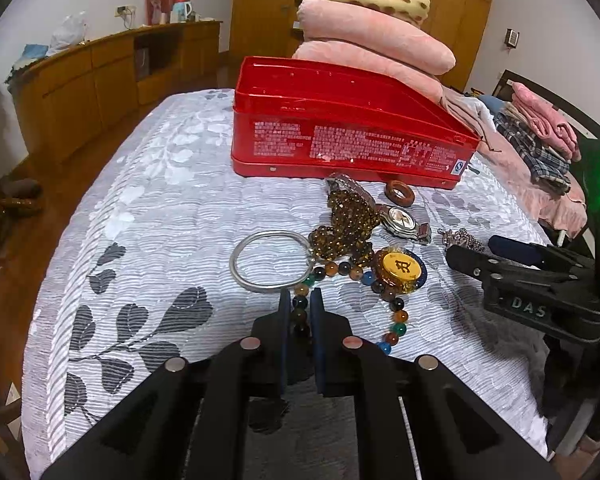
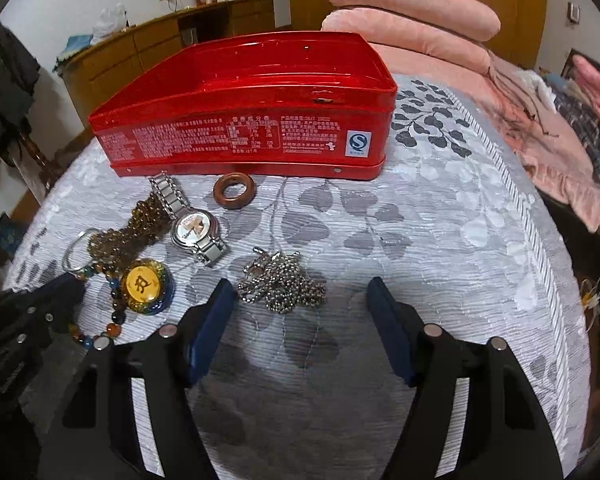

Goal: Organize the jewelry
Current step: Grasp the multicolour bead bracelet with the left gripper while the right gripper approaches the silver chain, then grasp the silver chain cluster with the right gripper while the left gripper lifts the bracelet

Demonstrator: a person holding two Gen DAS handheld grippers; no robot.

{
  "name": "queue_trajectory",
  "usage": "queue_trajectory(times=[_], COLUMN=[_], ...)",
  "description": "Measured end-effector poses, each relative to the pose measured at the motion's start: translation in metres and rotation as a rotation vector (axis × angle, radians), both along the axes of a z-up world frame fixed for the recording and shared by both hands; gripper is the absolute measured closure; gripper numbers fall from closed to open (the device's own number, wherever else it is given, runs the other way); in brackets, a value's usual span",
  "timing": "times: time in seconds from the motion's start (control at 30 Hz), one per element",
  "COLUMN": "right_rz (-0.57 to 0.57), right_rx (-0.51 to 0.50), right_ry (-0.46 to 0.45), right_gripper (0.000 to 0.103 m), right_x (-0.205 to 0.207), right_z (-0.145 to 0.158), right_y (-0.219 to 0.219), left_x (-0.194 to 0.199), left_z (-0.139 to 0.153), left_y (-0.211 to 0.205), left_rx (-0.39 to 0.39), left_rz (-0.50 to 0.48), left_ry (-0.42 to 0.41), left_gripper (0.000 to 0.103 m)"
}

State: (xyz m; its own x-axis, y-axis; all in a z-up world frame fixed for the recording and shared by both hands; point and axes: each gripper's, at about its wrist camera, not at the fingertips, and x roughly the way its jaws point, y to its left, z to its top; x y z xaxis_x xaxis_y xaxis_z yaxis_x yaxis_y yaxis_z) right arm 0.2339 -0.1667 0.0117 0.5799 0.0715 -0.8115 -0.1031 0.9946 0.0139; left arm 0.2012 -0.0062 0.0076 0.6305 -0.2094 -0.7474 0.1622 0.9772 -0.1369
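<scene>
An open red tin [image 1: 340, 136] [image 2: 244, 120] stands on the bed. In front lie a wooden ring [image 1: 399, 193] [image 2: 234, 190], a watch [image 1: 401, 220] [image 2: 192, 228], brown beads [image 1: 348, 224] [image 2: 128, 232], a silver bangle [image 1: 272, 266], a multicoloured bead string with a gold pendant [image 1: 400, 270] [image 2: 142, 284] and a silver ball chain [image 2: 280, 282] [image 1: 462, 240]. My left gripper [image 1: 300, 300] is shut on the multicoloured bead string [image 1: 300, 312]. My right gripper [image 2: 300, 296] is open, just behind the silver chain; it shows in the left wrist view [image 1: 476, 252].
The grey leaf-patterned bedspread [image 1: 160, 240] [image 2: 440, 220] covers the bed. Pink folded blankets [image 1: 372, 40] [image 2: 408, 12] are stacked behind the tin. Folded clothes [image 1: 540, 136] lie at the right. A wooden cabinet [image 1: 100, 80] stands along the left wall.
</scene>
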Motion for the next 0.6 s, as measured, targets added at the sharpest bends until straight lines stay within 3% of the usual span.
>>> queue_trajectory(times=[0.07,0.27,0.43,0.6], right_rz=[0.012,0.023,0.022,0.039], right_rx=[-0.016,0.031,0.119,0.136], right_ry=[-0.009,-0.014,-0.018,-0.049], right_gripper=[0.056,0.084,0.085,0.085], right_x=[-0.002,-0.007,-0.019,-0.038], right_z=[0.001,0.003,0.008,0.021], right_y=[0.004,-0.001,-0.012,-0.011], left_x=[0.000,-0.002,-0.007,-0.014], left_z=[0.000,0.001,0.008,0.020], left_y=[0.000,0.000,-0.002,-0.003], left_rx=[0.000,-0.013,-0.037,-0.064], left_rz=[0.000,-0.003,-0.013,-0.032], left_ry=[-0.001,-0.009,-0.032,-0.066], left_gripper=[0.094,0.095,0.095,0.095])
